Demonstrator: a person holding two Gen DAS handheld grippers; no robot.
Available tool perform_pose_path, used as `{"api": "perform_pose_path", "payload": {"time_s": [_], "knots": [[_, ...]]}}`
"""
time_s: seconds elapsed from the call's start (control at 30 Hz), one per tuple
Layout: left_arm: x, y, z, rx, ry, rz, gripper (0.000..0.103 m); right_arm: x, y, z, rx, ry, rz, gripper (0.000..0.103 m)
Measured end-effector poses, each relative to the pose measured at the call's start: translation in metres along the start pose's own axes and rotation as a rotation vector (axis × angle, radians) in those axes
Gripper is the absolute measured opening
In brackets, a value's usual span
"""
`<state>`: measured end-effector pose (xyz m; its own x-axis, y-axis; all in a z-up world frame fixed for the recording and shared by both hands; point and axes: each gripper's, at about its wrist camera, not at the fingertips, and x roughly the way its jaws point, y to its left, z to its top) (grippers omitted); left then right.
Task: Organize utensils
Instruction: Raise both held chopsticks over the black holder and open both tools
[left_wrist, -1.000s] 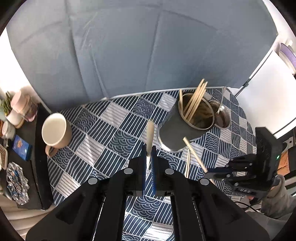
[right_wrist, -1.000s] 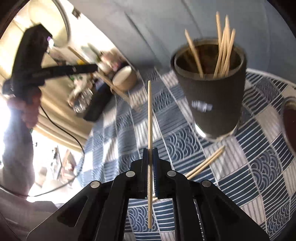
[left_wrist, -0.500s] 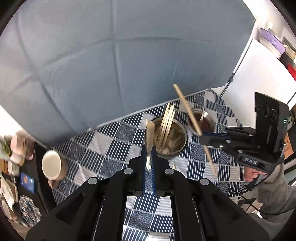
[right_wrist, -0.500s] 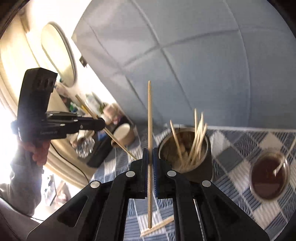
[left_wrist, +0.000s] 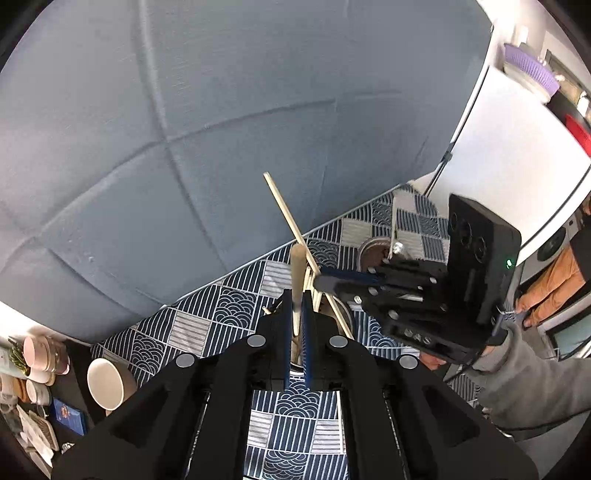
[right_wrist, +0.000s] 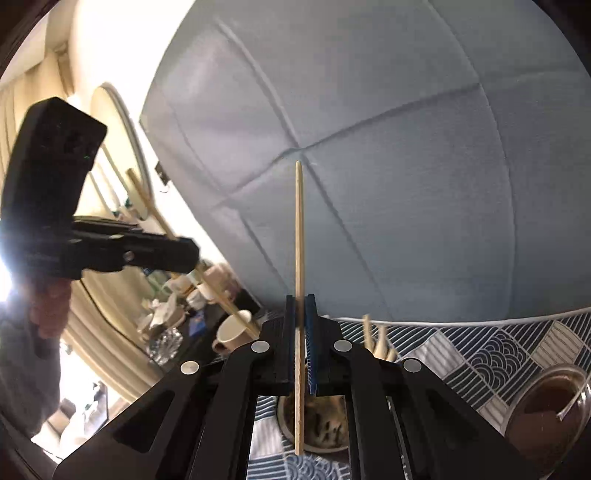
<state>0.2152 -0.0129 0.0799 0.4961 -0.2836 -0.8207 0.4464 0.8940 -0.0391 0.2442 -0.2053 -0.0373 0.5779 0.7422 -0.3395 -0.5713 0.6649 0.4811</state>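
Below, round holder (right_wrist: 314, 424) contains chopsticks (right_wrist: 373, 338); glass bowl (right_wrist: 546, 406) holds brown sauce.

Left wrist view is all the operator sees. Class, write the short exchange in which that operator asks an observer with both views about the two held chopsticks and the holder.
Operator: The holder is mostly hidden from me. Where does the right chopstick in the right gripper end?
Observer: In the right wrist view its lower end lines up with the holder's open mouth, where other chopsticks already stand.
Operator: How is the left chopstick gripped? I see only its blunt end.
Observer: The left gripper pinches it near the middle. It slants, with length sticking out above and below the fingers.
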Motion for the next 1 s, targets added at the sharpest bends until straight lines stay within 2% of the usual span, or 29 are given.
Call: {"api": "perform_pose_path", "payload": {"time_s": [0.1,0.27,0.4,0.5,0.57,0.63,0.73,0.83,0.9,1.0], "knots": [[0.017,-0.004,-0.001,0.019,0.039,-0.002,0.005,0.014,-0.013,-0.005,0.042,0.016,-0.025,0.005],[0.042,-0.003,-0.006,0.013,0.099,-0.006,0.005,0.016,-0.025,-0.013,0.062,-0.014,-0.033,0.005],[0.058,0.001,-0.012,-0.004,0.137,-0.013,0.005,0.012,-0.02,-0.02,0.006,-0.077,-0.084,0.005],[0.067,0.001,-0.017,-0.004,0.168,0.004,0.006,0.0,-0.011,-0.028,-0.051,-0.173,-0.115,0.005],[0.069,-0.002,-0.02,0.005,0.177,0.023,0.017,-0.006,-0.005,-0.034,-0.064,-0.226,-0.132,0.005],[0.067,-0.002,-0.021,0.004,0.174,0.035,0.042,-0.006,-0.004,-0.04,-0.057,-0.245,-0.132,0.005],[0.06,-0.005,-0.023,0.021,0.161,0.073,0.055,-0.006,-0.002,-0.049,-0.068,-0.239,-0.183,0.008],[0.052,-0.005,-0.026,0.021,0.145,0.088,0.063,-0.015,-0.002,-0.053,-0.063,-0.228,-0.213,0.009],[0.044,-0.006,-0.03,0.017,0.133,0.112,0.063,-0.023,-0.003,-0.054,-0.051,-0.226,-0.221,0.009],[0.036,-0.007,-0.036,0.006,0.119,0.105,0.063,-0.037,-0.004,-0.054,-0.036,-0.231,-0.248,0.011]]}}
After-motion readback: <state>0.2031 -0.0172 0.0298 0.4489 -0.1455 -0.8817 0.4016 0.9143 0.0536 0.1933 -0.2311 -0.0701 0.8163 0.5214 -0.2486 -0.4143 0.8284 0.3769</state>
